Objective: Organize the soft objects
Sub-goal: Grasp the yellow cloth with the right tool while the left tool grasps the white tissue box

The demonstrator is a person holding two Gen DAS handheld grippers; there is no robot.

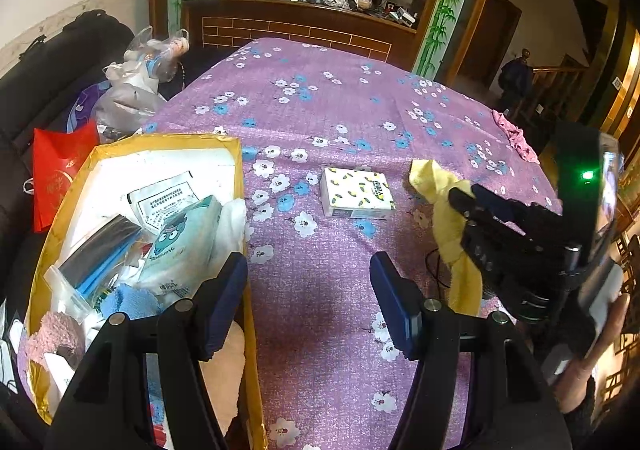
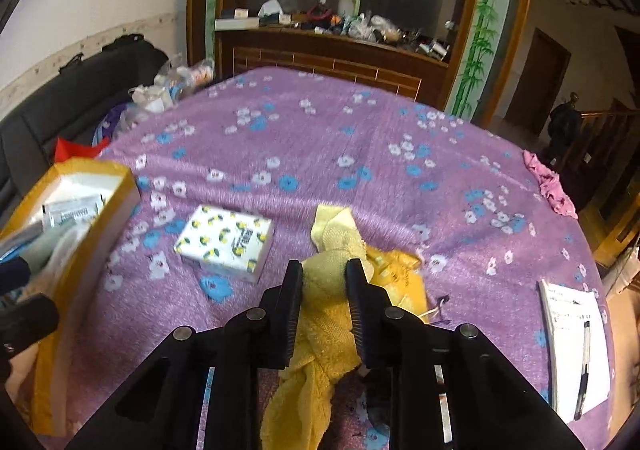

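Nearest the right wrist camera, the yellow towel [image 2: 324, 314] is pinched between the two black fingers [image 2: 290, 314] of the right gripper [image 2: 323, 270]. The jaws are closed on its bunched middle: one end pokes out ahead of the fingertips and the rest hangs down below the gripper toward the purple flowered tablecloth [image 2: 360, 153]. Just right of the fingers a flat yellow packet [image 2: 400, 274] lies on the cloth, partly under the towel. To the left of the fingertips, apart from them, sits a white tissue pack with a lemon print [image 2: 226, 244]. Farther left is the yellow cardboard box [image 2: 100, 234], and far right a white notepad with a pen [image 2: 576, 346]. A pink cloth [image 2: 550, 185] lies at the table's far right edge.

In the left wrist view, the left gripper [image 1: 308, 270] has its blue-padded fingers [image 1: 224, 302] spread wide with nothing between them. Its left finger is over the near right wall of the yellow cardboard box [image 1: 240, 185], which holds a teal tissue pack [image 1: 180, 246], a blue cloth [image 1: 128, 302], a pink fuzzy item [image 1: 52, 334] and plastic bags. The lemon-print tissue pack [image 1: 356, 191] lies ahead on the cloth, and the right gripper [image 1: 472, 209] with the yellow towel [image 1: 448, 217] shows to the right.
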